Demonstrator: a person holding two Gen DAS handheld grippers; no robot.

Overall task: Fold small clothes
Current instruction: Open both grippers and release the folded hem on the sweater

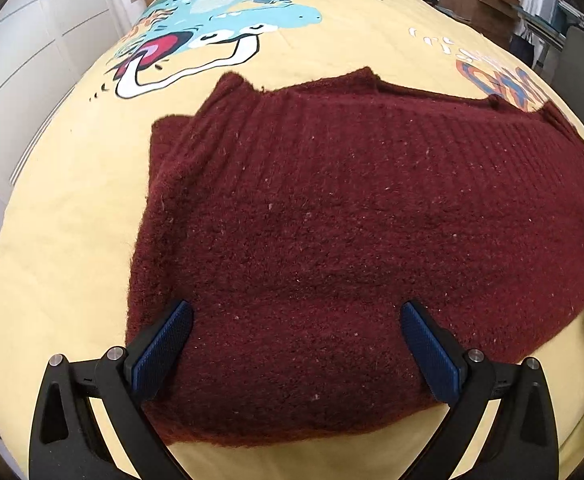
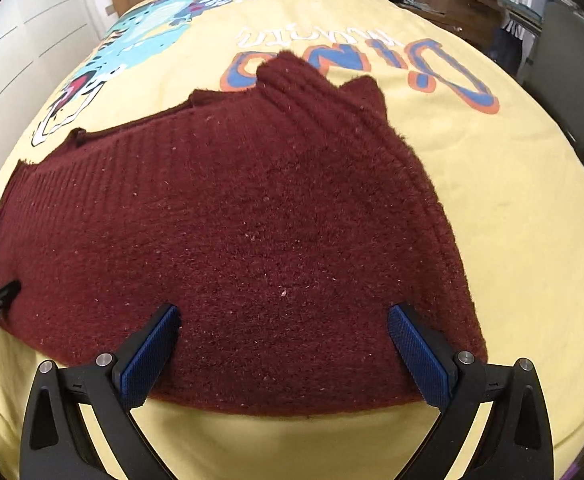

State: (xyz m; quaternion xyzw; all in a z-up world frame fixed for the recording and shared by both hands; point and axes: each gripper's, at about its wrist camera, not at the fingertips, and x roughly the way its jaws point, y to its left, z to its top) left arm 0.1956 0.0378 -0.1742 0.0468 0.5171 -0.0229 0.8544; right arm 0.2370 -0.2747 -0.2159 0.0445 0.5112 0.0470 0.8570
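1. Lying flat across the middle of a yellow printed bedspread (image 1: 72,208) is a maroon knitted sweater (image 1: 332,220), its ribbed band along the far edge and its near hem just ahead of both grippers
2. The left gripper (image 1: 296,316) stands with its jaws wide apart over the near left part of the sweater; the blue pads (image 1: 162,354) hold nothing, and whether their tips touch the knit cannot be told
3. The right gripper (image 2: 284,316) is likewise spread wide over the near right part, blue pads (image 2: 418,354) empty
4. In the left wrist view the sweater's right end is cut off by the lens edge; in the right wrist view its left end runs out of sight in the same way
5. The far corners are folded or bunched, so sleeves cannot be made out
6. The sweater covers part of the orange and blue lettering (image 2: 444,76); the cartoon dinosaur print (image 1: 220,12) lies far left
7. Dark objects at the far right background are too distorted to identify
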